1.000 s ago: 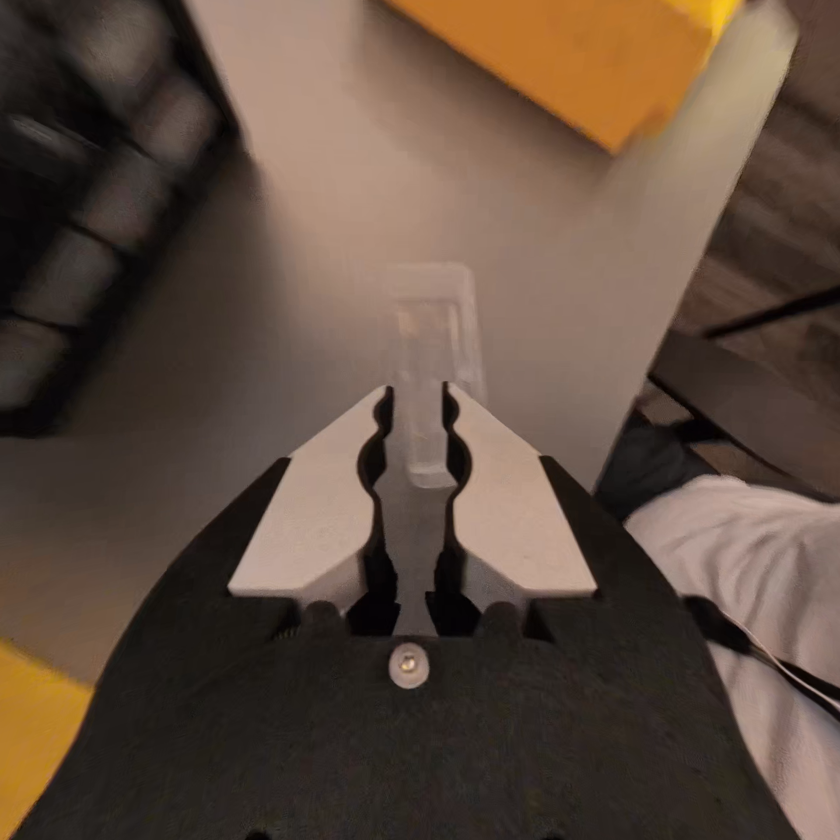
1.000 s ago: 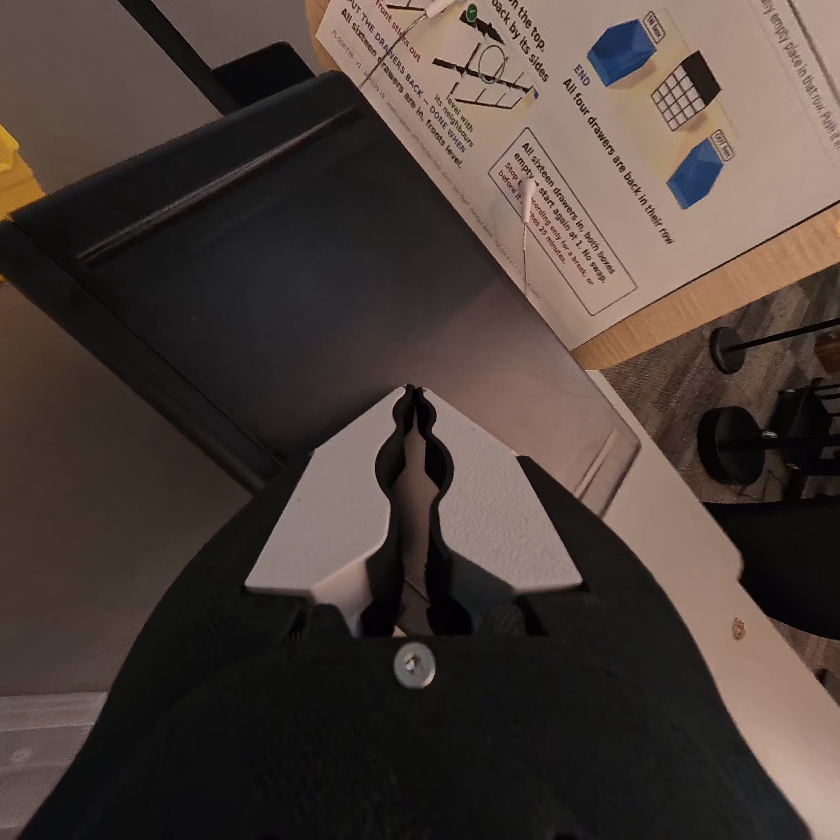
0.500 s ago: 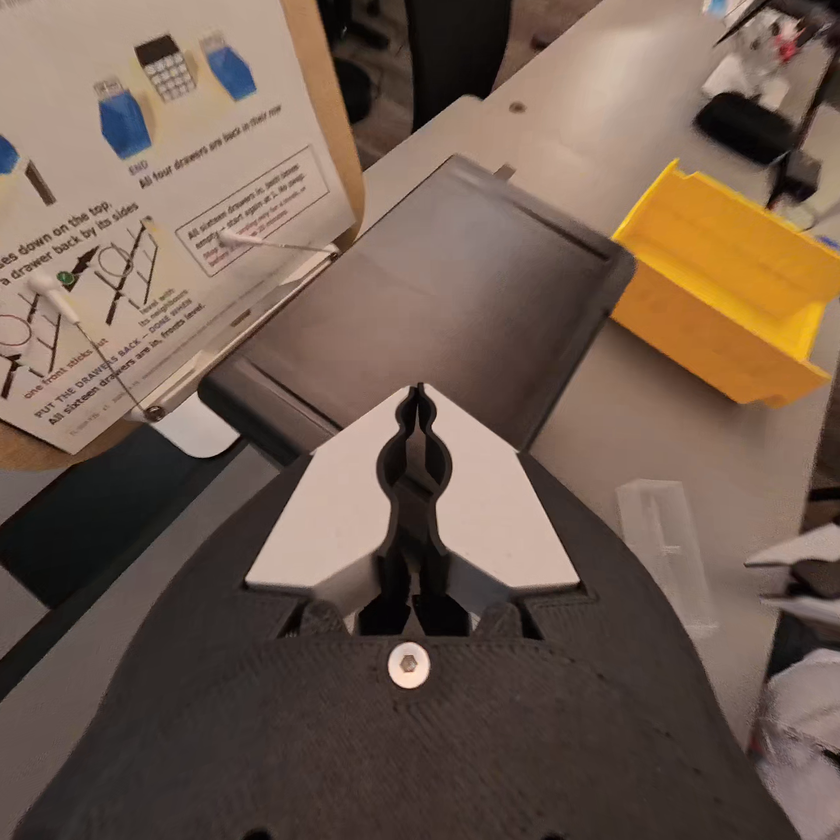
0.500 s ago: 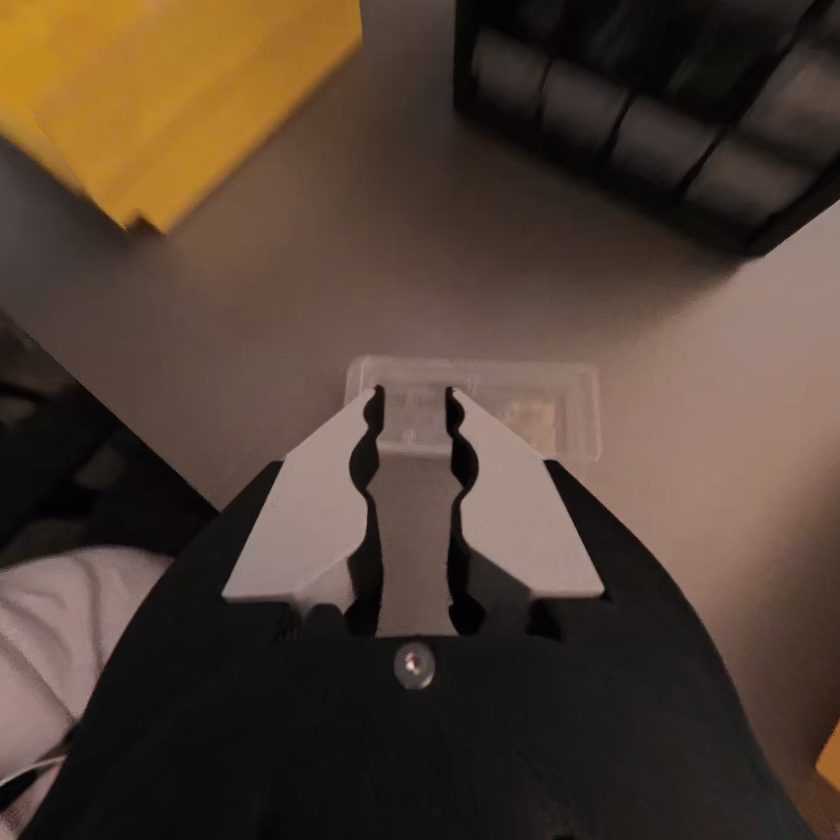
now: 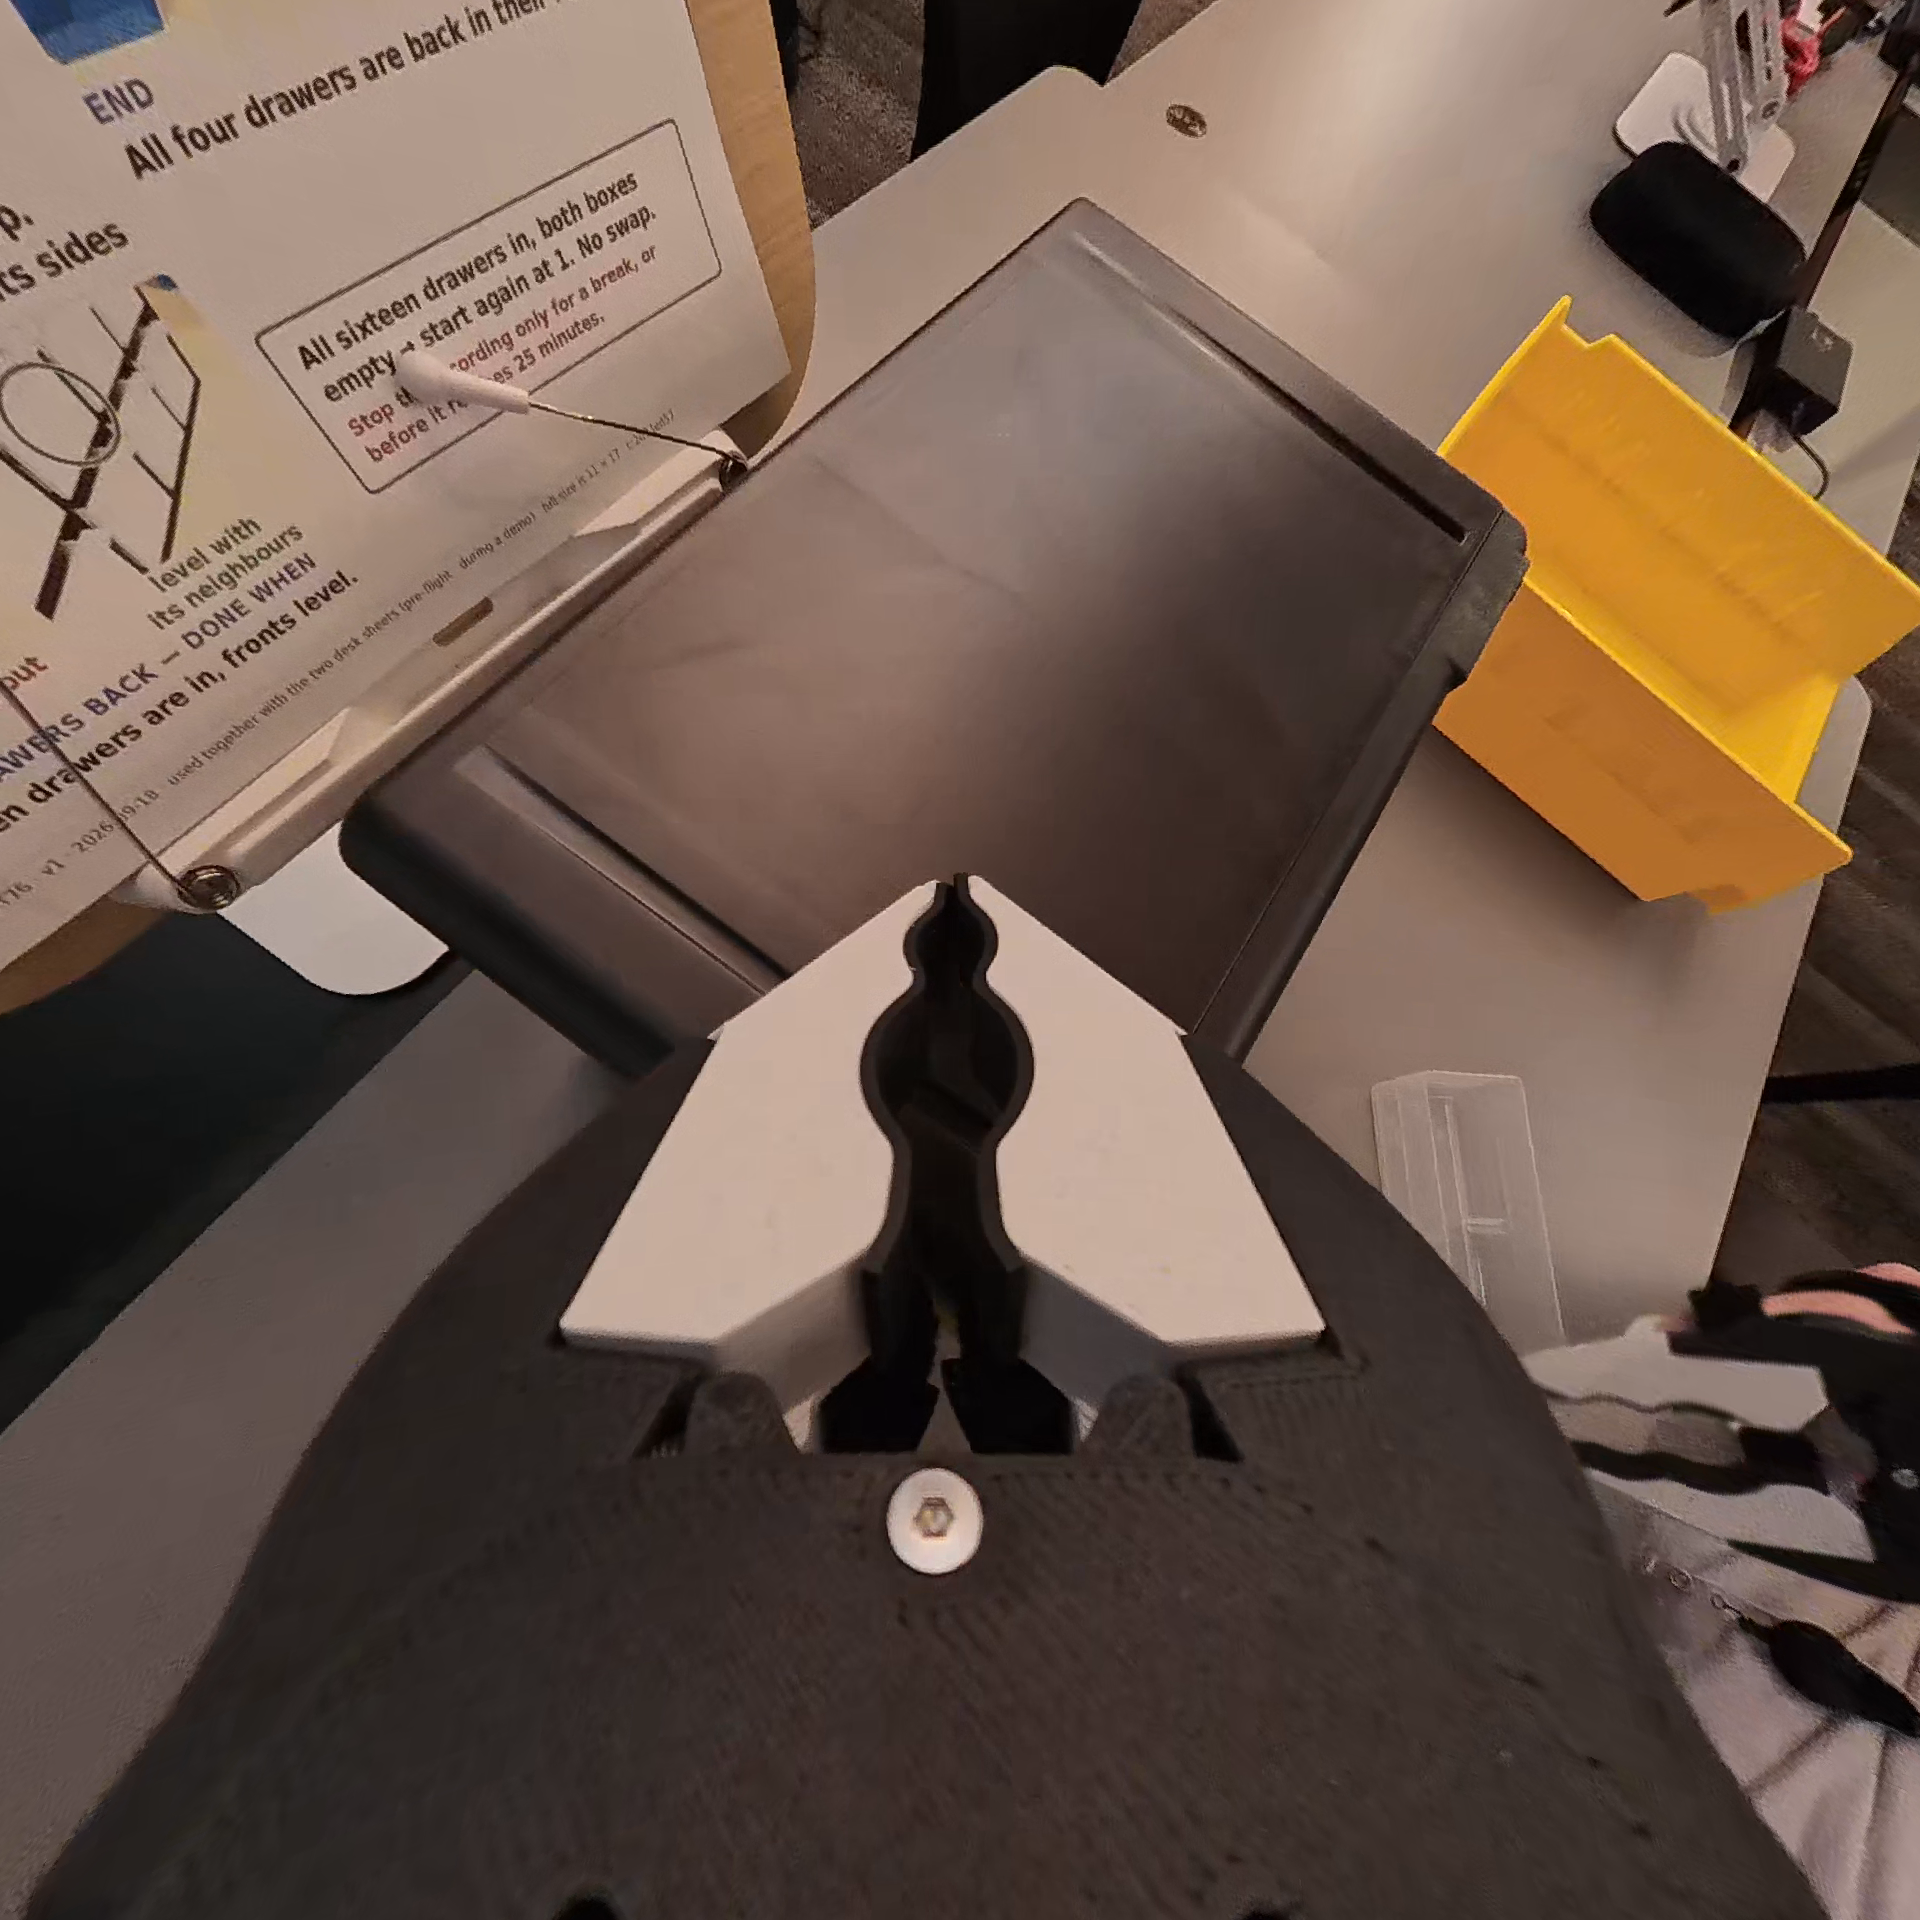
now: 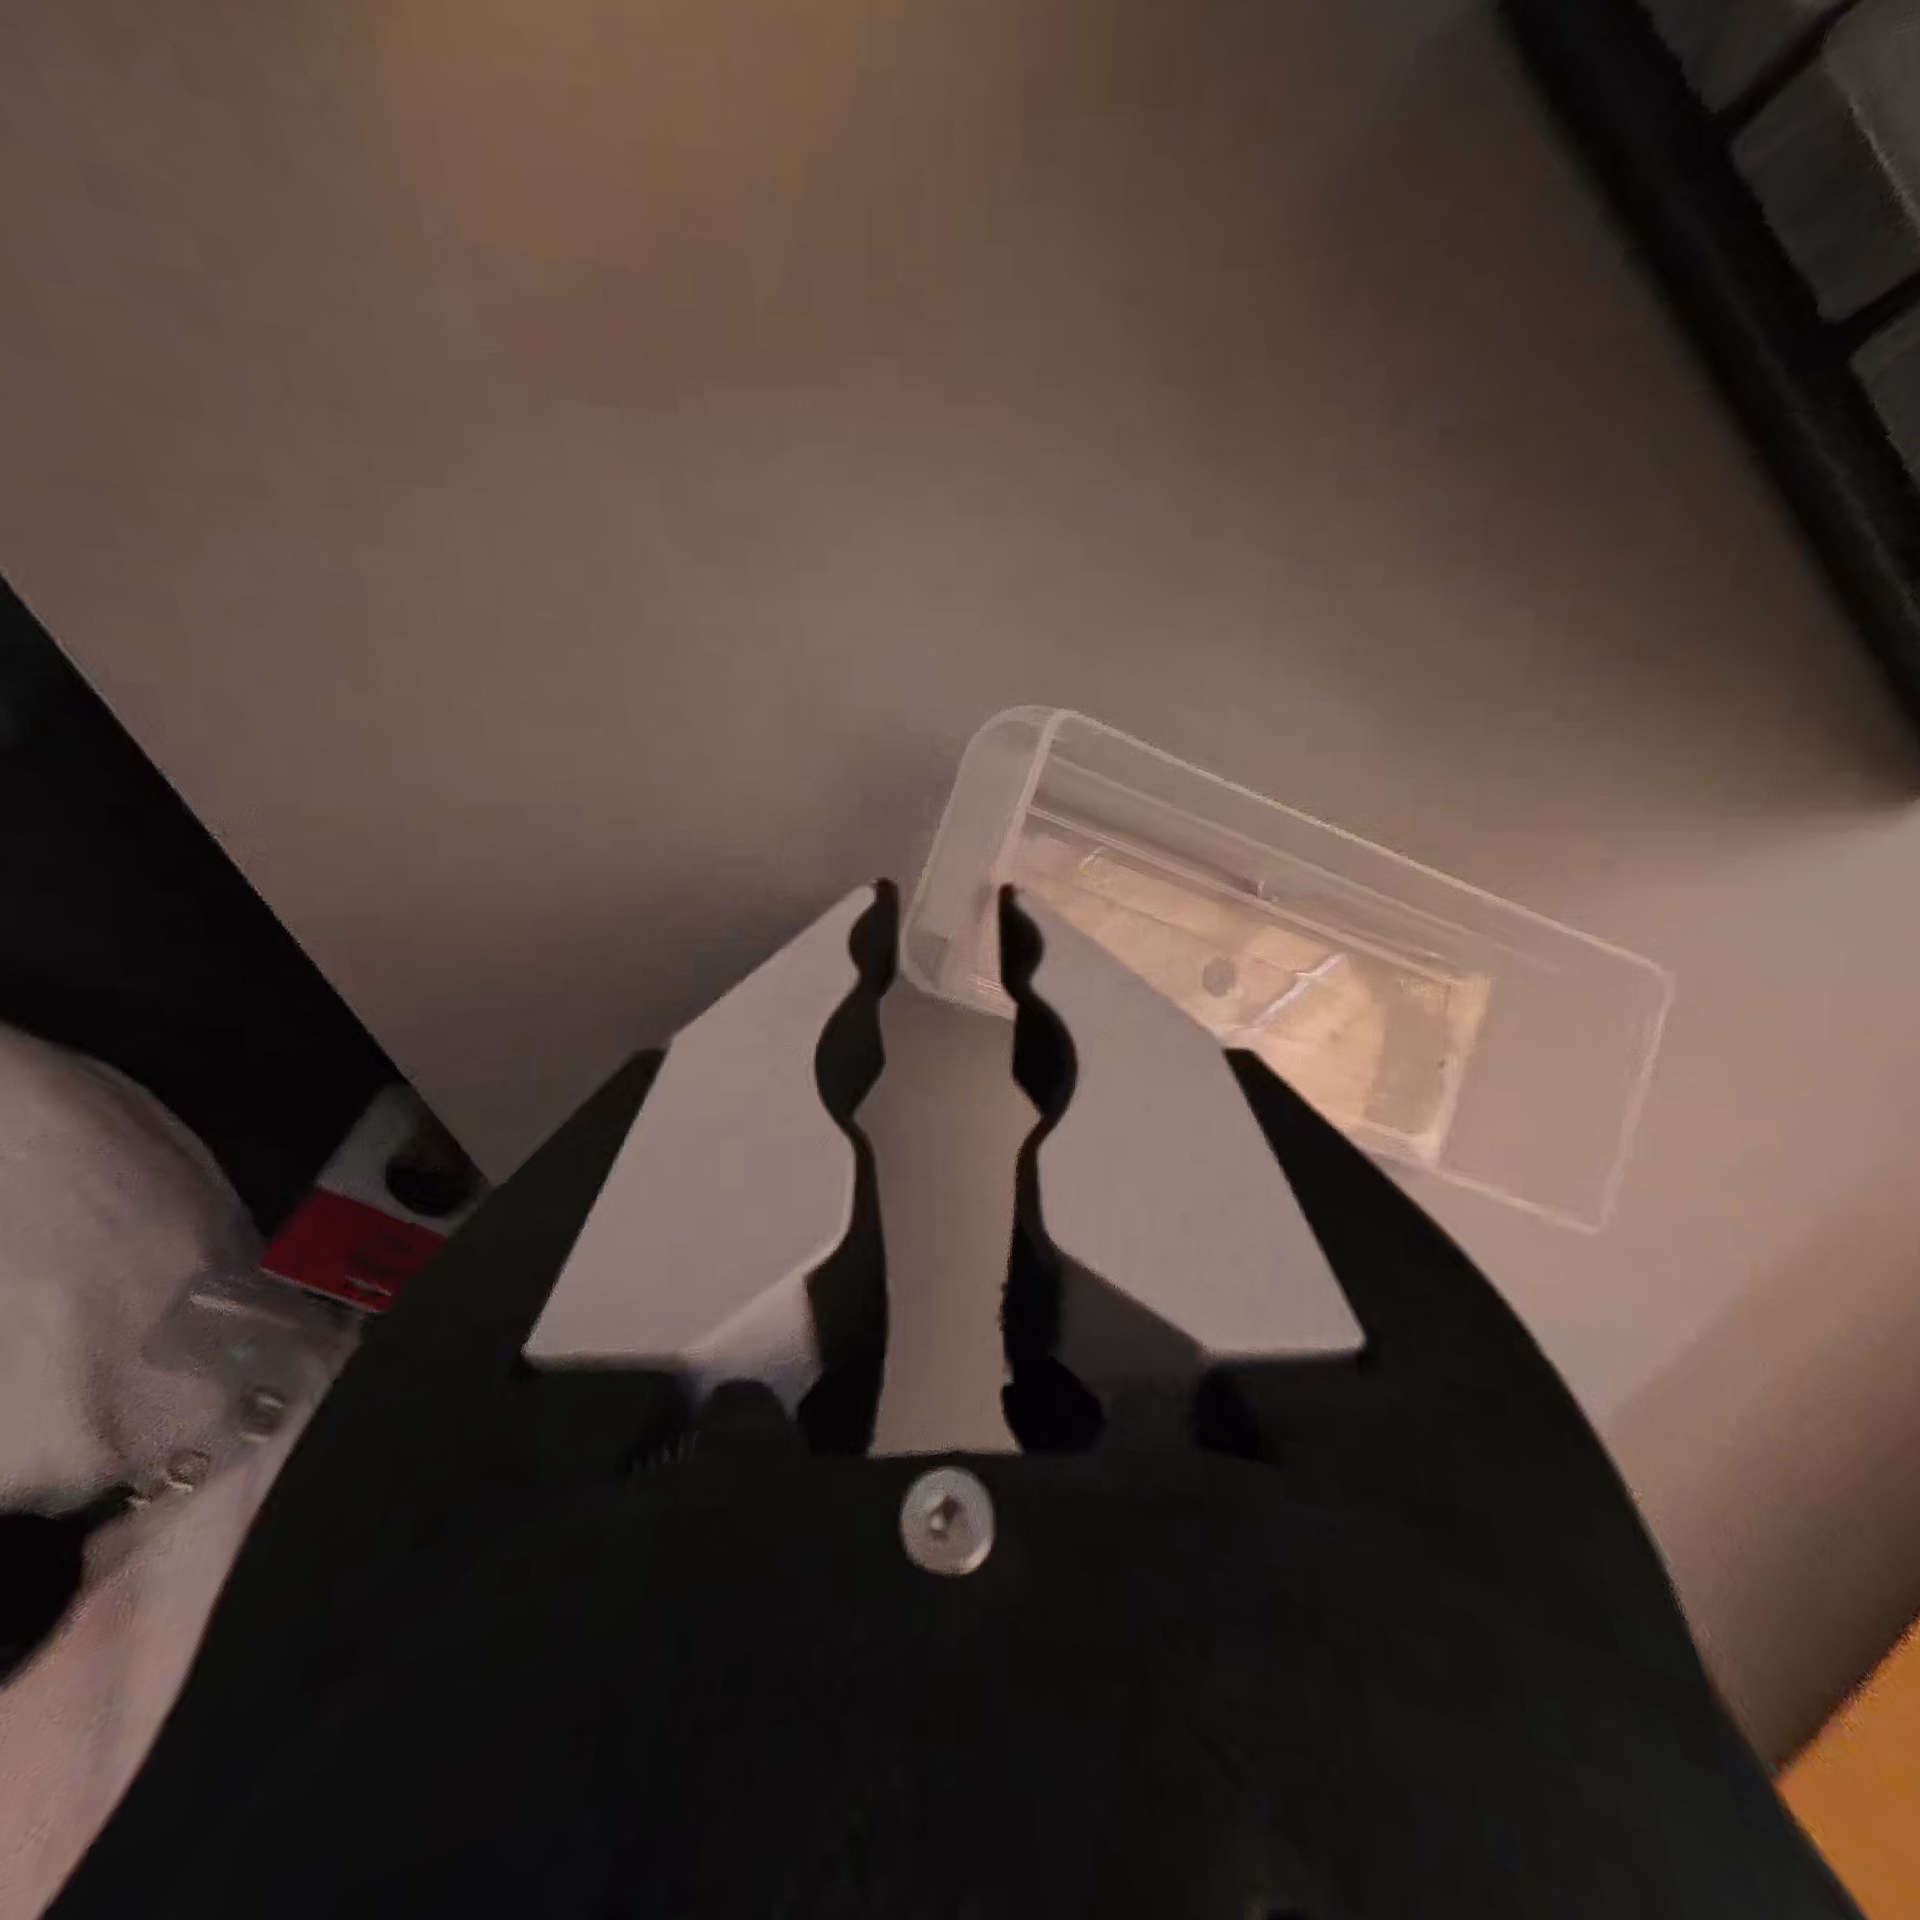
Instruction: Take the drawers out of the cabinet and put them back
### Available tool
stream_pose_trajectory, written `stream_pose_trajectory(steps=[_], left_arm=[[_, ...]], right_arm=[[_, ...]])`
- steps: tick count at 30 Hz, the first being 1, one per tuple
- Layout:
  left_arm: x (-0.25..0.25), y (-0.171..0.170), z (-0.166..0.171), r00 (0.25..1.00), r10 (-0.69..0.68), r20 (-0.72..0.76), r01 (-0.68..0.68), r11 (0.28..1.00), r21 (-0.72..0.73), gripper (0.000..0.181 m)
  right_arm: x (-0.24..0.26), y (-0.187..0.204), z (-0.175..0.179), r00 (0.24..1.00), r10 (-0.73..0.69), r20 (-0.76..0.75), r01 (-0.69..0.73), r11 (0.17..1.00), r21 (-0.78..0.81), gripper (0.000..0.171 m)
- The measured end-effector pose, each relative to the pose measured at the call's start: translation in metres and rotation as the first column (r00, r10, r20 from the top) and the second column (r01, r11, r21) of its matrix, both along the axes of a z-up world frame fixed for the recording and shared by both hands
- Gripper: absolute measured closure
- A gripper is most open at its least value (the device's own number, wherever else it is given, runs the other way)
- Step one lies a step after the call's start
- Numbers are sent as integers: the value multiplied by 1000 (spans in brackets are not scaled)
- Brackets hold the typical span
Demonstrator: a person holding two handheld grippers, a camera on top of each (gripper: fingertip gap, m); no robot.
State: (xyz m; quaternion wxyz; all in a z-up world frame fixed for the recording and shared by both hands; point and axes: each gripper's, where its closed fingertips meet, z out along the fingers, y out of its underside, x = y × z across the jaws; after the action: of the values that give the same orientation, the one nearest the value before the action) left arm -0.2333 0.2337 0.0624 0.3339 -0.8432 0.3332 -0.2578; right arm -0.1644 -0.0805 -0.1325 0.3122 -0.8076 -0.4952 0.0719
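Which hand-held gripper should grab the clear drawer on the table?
Right. The right hand-held gripper is open, its tips at the end of the drawer. The left hand-held gripper is shut, over the cabinet, with the drawer off to its side.

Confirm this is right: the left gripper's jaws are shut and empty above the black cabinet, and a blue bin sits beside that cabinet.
One thing is wrong: the bin is yellow, as the left wrist view shows. The left gripper is indeed shut and empty above the black cabinet.
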Motion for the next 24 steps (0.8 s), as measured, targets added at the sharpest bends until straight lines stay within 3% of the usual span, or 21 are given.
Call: stream_pose_trajectory(steps=[1,6,10,14,16,17,19,21,22,24], left_arm=[[0,0,0,1000,0,3,0,1000,-3,181],[0,0,0,1000,-5,8,5,1000,-11,181],[0,0,0,1000,-13,-14,13,1000,-8,181],[0,0,0,1000,-18,-18,17,1000,-11,181],[0,0,0,1000,-16,-9,16,1000,-19,181],[0,0,0,1000,-15,-2,15,1000,-22,181],[0,0,0,1000,-16,9,16,1000,-24,181],[0,0,0,1000,-17,18,17,1000,-24,181],[0,0,0,1000,-18,22,19,1000,-25,181],[0,0,0,999,-21,33,22,999,-32,181]], right_arm=[[1,0,-1,999,36,42,-37,999,20,154],[40,-2,-3,961,170,218,-178,984,21,156],[88,-4,-5,886,322,332,-344,939,8,154],[120,0,1,847,373,379,-411,912,21,154],[125,5,15,876,358,324,-398,915,65,145],[124,9,26,920,306,247,-332,940,73,141],[121,29,53,1000,8,27,-9,999,35,116],[117,36,57,936,-326,-129,300,935,-189,79],[114,37,51,897,-418,-144,377,893,-244,62],[113,42,34,846,-526,-90,499,839,-216,61]])
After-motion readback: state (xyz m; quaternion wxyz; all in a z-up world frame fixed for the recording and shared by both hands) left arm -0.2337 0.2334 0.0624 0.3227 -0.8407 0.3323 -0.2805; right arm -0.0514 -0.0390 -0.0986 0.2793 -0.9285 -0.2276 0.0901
